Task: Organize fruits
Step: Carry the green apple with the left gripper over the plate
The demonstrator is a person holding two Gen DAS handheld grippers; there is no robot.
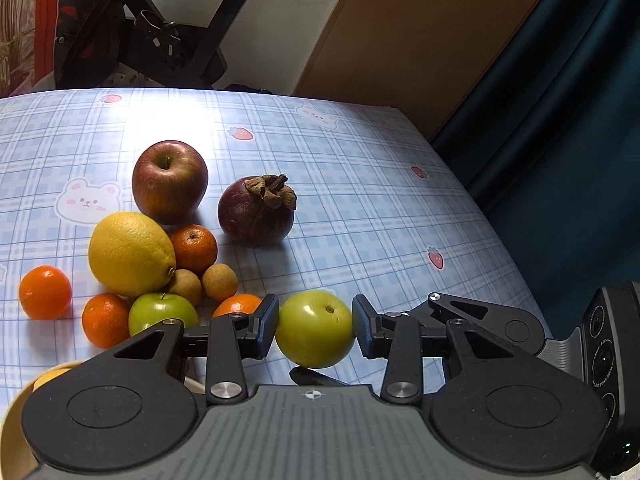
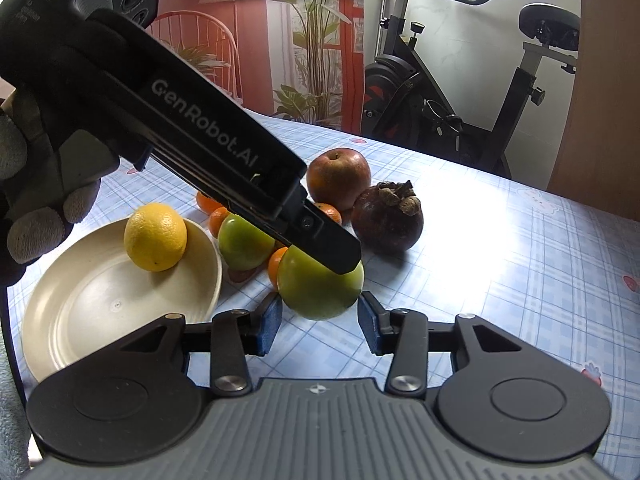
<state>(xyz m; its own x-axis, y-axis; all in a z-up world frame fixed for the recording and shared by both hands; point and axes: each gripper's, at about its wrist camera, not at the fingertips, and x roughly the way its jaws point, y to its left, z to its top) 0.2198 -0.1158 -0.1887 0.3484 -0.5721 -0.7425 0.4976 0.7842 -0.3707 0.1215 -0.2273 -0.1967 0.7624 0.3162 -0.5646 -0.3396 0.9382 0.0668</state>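
The left tongs (image 1: 315, 328) are pinching a green fruit (image 1: 315, 328) between both pads, low over the cloth (image 1: 380, 208), so the step in hand looks like 1 fruit being picked for sorting. The right tongs (image 2: 319, 320) are waiting open just behind that fruit, gripping nothing. Left of the right tongs, a cream bowl (image 2: 80, 320) is holding 1 lemon (image 2: 155, 237); the next move probably calls for carrying the green fruit there without squeezing harder. Ahead of the left tongs, an apple (image 1: 170, 181), a mangosteen (image 1: 256, 212), a big lemon (image 1: 130, 254) and small oranges are lying clustered. An exercise bike (image 2: 460, 92) is standing beyond the checked blue cloth.
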